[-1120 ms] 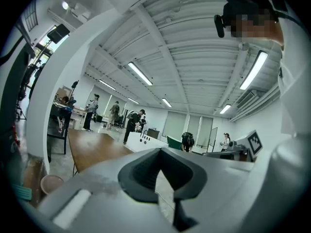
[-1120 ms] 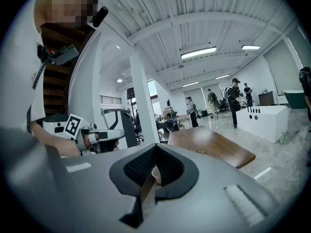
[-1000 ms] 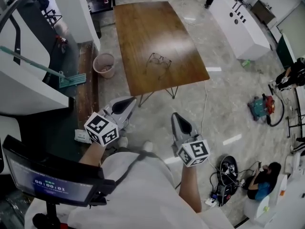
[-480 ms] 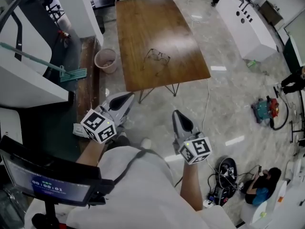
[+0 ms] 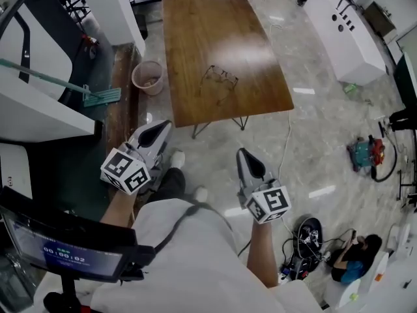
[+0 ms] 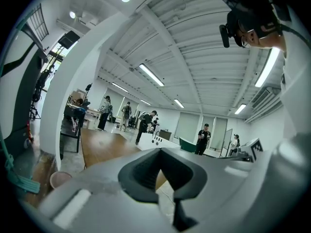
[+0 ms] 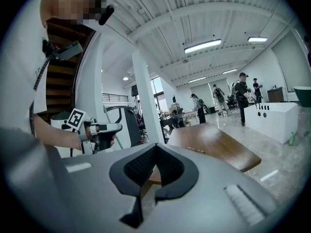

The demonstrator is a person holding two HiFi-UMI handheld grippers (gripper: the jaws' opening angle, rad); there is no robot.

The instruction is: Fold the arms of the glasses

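Glasses (image 5: 219, 83) are parked on the wooden desk (image 5: 189, 25), roughly central across it and in the nearer half. The arms look spread out, so nothing's been folded yet.

Going from the left: a pinkish bin (image 5: 147, 77) is seen on the floor just beside the desk's left edge. Next, the left tool (image 5: 159, 130) is held out well short of the desk, clenched tight with nothing pinched in it. Over on the right, the right tool (image 5: 246, 158) is in the same shape, squeezed closed and empty, and also well apart from the glasses.

The step in hand is judged to be the approach. To do it well, both tools should be released before the desk is reached. The frame front should then be steadied with one tool while an arm is nudged inward near its hinge with the other. It should be done gently, since thin wire frames are easily skated across a glossy top.
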